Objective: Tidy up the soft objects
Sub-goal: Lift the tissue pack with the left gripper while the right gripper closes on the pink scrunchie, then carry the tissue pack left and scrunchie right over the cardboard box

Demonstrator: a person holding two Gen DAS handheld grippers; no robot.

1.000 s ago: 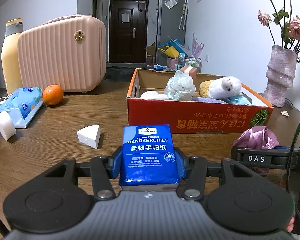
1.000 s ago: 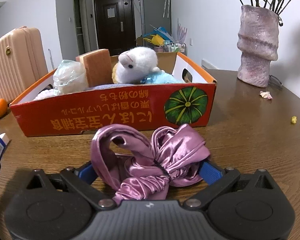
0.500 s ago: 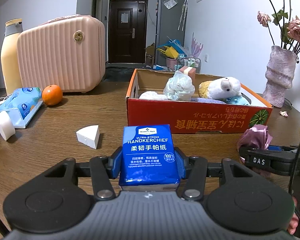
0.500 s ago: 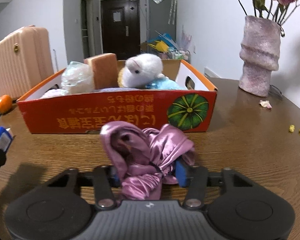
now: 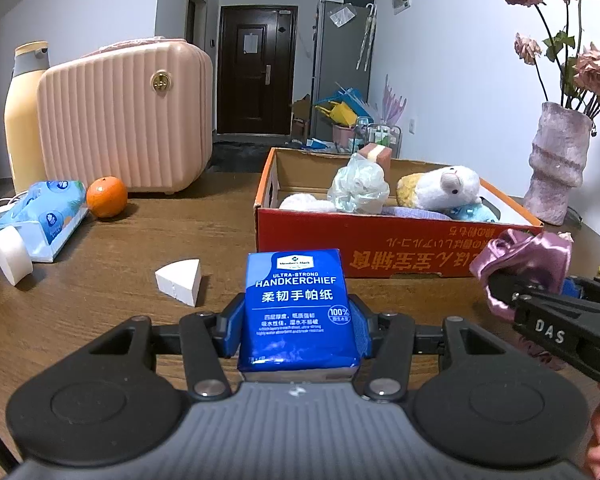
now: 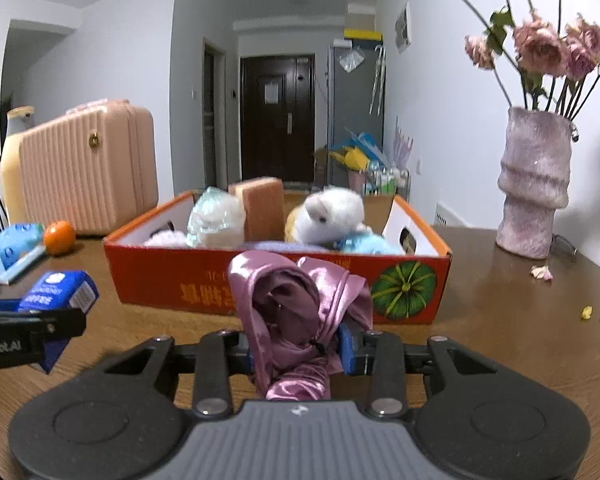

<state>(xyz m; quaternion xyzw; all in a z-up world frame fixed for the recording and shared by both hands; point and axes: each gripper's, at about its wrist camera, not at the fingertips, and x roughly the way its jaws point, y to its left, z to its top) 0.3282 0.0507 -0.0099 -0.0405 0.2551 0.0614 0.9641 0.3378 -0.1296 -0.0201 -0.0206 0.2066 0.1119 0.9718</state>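
My left gripper [image 5: 298, 330] is shut on a blue handkerchief tissue pack [image 5: 298, 308] and holds it in front of the red cardboard box [image 5: 380, 254]. My right gripper [image 6: 298, 350] is shut on a bunched purple satin cloth [image 6: 296, 312], lifted off the table in front of the box [image 6: 168, 284]. The box holds a white plush toy [image 6: 332, 216], a brown sponge [image 6: 262, 208], a plastic-wrapped bundle [image 6: 214, 220] and other soft items. The cloth [image 5: 520, 262] and right gripper also show at the right of the left wrist view.
On the wooden table [image 5: 100, 280] lie a white foam wedge [image 5: 180, 280], an orange [image 5: 106, 196], a wet-wipes pack [image 5: 46, 208] and a white disc [image 5: 10, 254]. A pink suitcase [image 5: 124, 120] stands at the back left. A vase of flowers [image 6: 534, 184] stands right of the box.
My right gripper closed on the purple cloth and raised it off the table, so the box looks lower and farther. My left gripper has kept hold of the tissue pack, barely moving.
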